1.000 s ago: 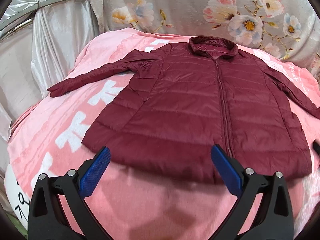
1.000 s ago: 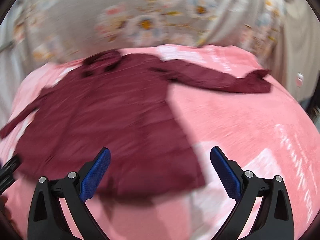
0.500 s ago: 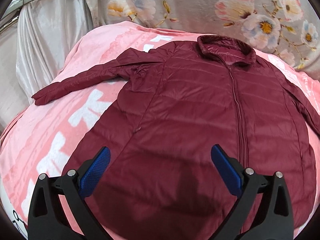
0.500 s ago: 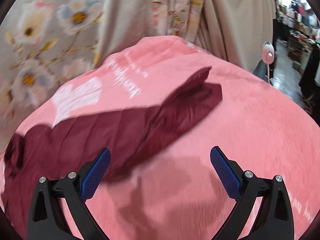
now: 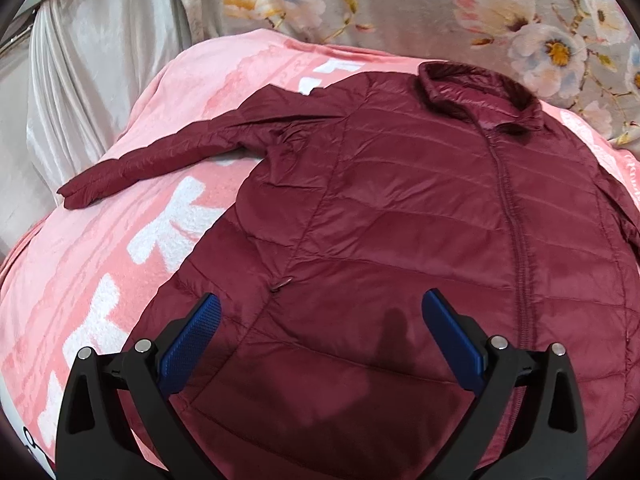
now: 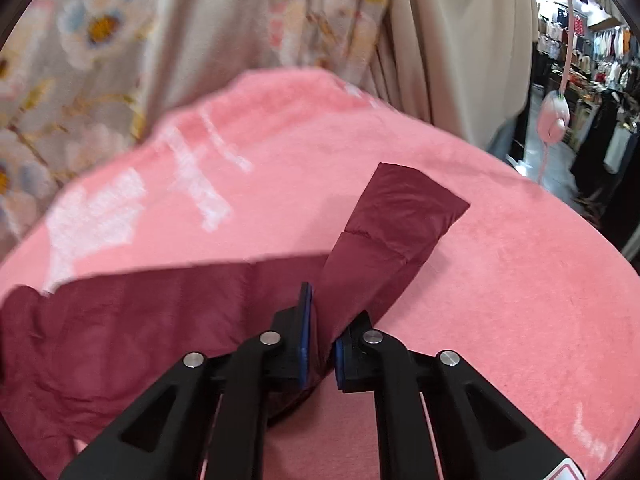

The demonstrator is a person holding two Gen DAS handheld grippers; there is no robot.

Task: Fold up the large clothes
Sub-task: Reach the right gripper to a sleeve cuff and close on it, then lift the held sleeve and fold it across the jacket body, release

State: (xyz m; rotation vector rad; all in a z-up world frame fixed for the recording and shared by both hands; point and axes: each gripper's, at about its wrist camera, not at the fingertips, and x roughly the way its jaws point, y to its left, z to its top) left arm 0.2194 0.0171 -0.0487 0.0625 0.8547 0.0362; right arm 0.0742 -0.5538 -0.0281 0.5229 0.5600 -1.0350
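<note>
Maroon puffer jacket (image 5: 420, 216) is lying spread flat, front up and zipped, on a pink blanket (image 5: 132, 216) that is covering a bed. Collar (image 5: 476, 96) is pointing toward the floral curtain (image 5: 400, 4) at the far side. One sleeve (image 5: 168, 156) is stretching out to the left in the left wrist view, cuff resting on the blanket.

Left gripper (image 5: 320, 330) is hovering over the lower front panel of the jacket, fingers (image 5: 192, 340) standing wide apart with nothing between them; the blue pads are not touching the fabric. Zipper line is running just right of the right-hand finger, and a small pocket zip pull is sitting just beyond the left-hand finger.

Right gripper (image 6: 320, 336) is closing on the other sleeve (image 6: 384, 240); its fingers (image 6: 305, 320) are nearly together with the maroon fabric pinched between the blue pads. The cuff end is sticking up and away past the fingertips, angled to the right, while the rest of the sleeve is trailing off to the left across the blanket.

Blanket is carrying large white characters and some small white script near the edges, too warped and blurred to read. No brand label showing on the jacket. Pink corded object (image 6: 554, 118) is hanging at the right beside a beige curtain, with clothing racks behind it.
</note>
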